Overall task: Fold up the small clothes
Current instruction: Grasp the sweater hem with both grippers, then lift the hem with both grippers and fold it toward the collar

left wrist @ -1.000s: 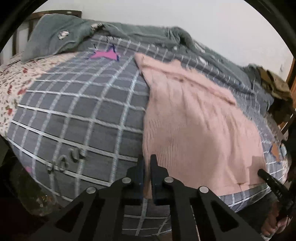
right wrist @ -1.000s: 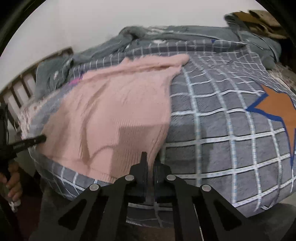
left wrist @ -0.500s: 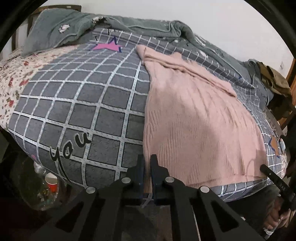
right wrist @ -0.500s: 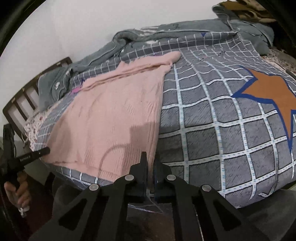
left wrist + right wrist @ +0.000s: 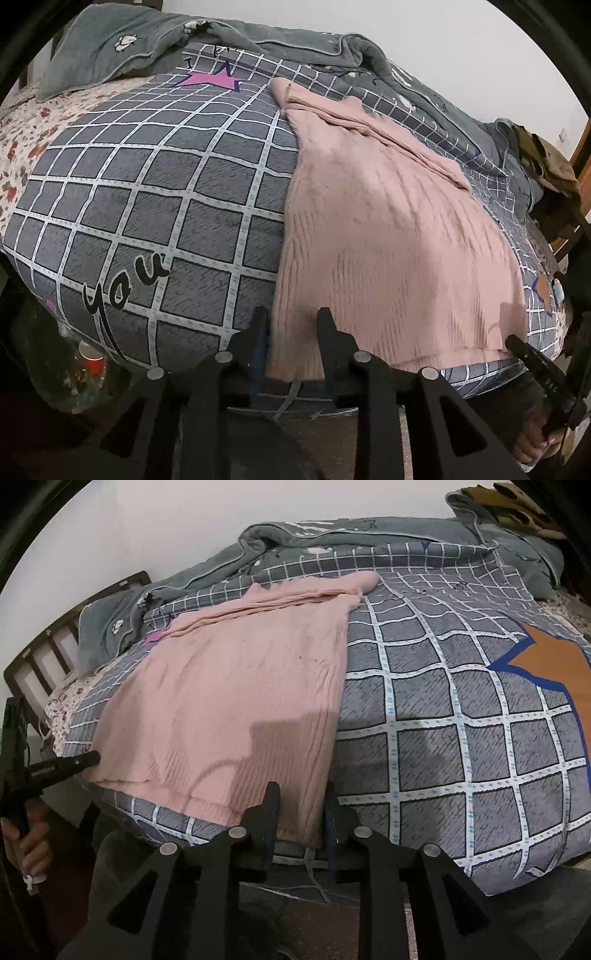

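Note:
A pink knitted sweater (image 5: 388, 240) (image 5: 240, 701) lies spread flat on the grey checked bed cover (image 5: 147, 221) (image 5: 443, 738), its hem at the bed's near edge. My left gripper (image 5: 291, 314) is at the hem's left corner. Its jaws are opening, and the corner lies loose between the fingers. My right gripper (image 5: 301, 790) is at the hem's right corner, jaws opening too, with the knit loose between them. Each gripper shows in the other's view, the right gripper (image 5: 517, 343) and the left gripper (image 5: 88, 757), each at its own corner.
A grey blanket (image 5: 258, 33) (image 5: 369, 528) is bunched along the far side by the wall. Brown clothes (image 5: 550, 158) pile at one end, a floral sheet (image 5: 22, 147) and a wooden headboard (image 5: 55, 642) at the other. A red cup (image 5: 92, 360) stands on the floor.
Both grippers were shut on the sweater's hem corners and have now parted their jaws. The hem has settled onto the bed's near edge.

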Action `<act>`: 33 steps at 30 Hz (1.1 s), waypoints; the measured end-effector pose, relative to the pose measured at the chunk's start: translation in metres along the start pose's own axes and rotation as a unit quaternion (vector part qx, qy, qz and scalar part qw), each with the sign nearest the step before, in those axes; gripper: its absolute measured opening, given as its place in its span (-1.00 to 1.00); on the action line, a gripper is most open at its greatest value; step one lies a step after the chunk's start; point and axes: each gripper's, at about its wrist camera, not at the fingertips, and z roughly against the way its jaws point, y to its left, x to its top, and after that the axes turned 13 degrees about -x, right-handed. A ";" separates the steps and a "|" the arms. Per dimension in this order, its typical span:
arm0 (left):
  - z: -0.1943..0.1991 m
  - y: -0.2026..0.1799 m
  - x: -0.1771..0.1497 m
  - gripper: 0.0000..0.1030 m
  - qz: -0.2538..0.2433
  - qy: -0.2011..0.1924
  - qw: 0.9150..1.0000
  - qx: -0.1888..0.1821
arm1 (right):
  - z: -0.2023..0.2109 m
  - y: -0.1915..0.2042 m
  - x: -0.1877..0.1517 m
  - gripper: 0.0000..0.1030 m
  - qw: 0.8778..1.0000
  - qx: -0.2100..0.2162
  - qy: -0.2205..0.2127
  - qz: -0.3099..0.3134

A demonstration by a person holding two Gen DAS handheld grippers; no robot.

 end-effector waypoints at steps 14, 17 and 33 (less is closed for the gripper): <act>0.027 -0.005 0.015 -0.87 0.033 -0.019 0.999 -0.032 | 0.024 -0.025 0.013 -0.91 0.994 0.071 -0.022 -0.086; 0.045 -0.007 0.023 -0.87 0.048 -0.034 0.997 -0.056 | 0.035 -0.029 0.021 -0.91 0.990 0.087 -0.028 -0.105; 0.089 -0.042 0.086 -0.87 0.041 -0.096 0.991 -0.087 | 0.082 -0.028 0.090 -0.91 0.983 0.104 -0.072 -0.132</act>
